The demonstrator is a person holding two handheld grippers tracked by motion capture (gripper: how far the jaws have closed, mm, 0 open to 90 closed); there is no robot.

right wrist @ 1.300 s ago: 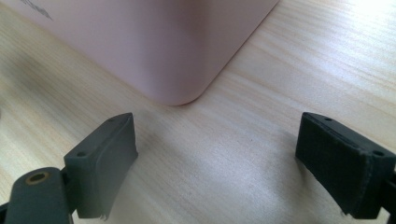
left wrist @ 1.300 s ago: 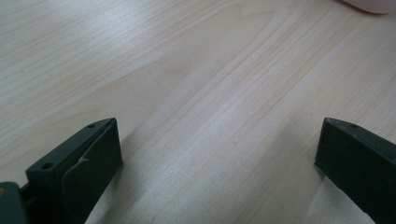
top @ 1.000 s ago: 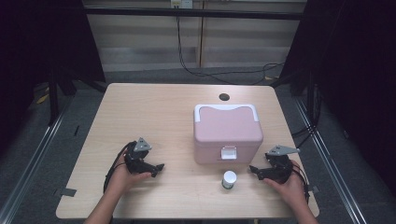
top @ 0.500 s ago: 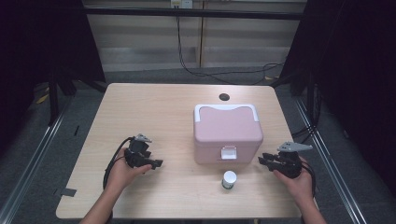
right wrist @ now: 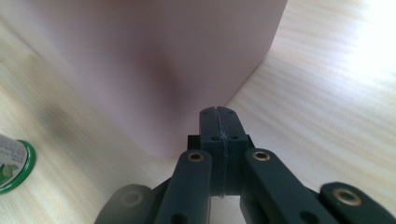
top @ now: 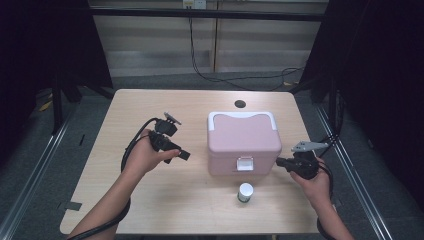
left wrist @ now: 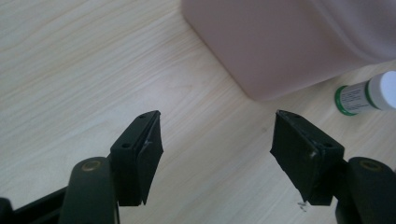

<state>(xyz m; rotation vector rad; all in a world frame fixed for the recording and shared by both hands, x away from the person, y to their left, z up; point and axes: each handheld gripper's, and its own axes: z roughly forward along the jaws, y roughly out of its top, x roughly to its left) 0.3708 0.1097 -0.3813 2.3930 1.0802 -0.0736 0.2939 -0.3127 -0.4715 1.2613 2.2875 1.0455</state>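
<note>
Standing mid-tabletop (top: 150, 210), the pink box (top: 243, 140) is latched, untouched. The right gripper (top: 281, 163), jaws just closed together on nothing, is held beside its right front corner; the left gripper (top: 184, 155), jaws apart, left of it. Approach judged underway; next, latch contact.

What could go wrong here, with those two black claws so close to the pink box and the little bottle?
The small bottle stands upright just in front of the pink box; a nudge to the box could tip it and send it rolling.
The right hand-held gripper, jaws pressed shut, points at the box's corner, so a push could slide the box on the table.
The left hand-held gripper, jaws apart and holding nothing, might knock the box sideways if brought in fast.
</note>
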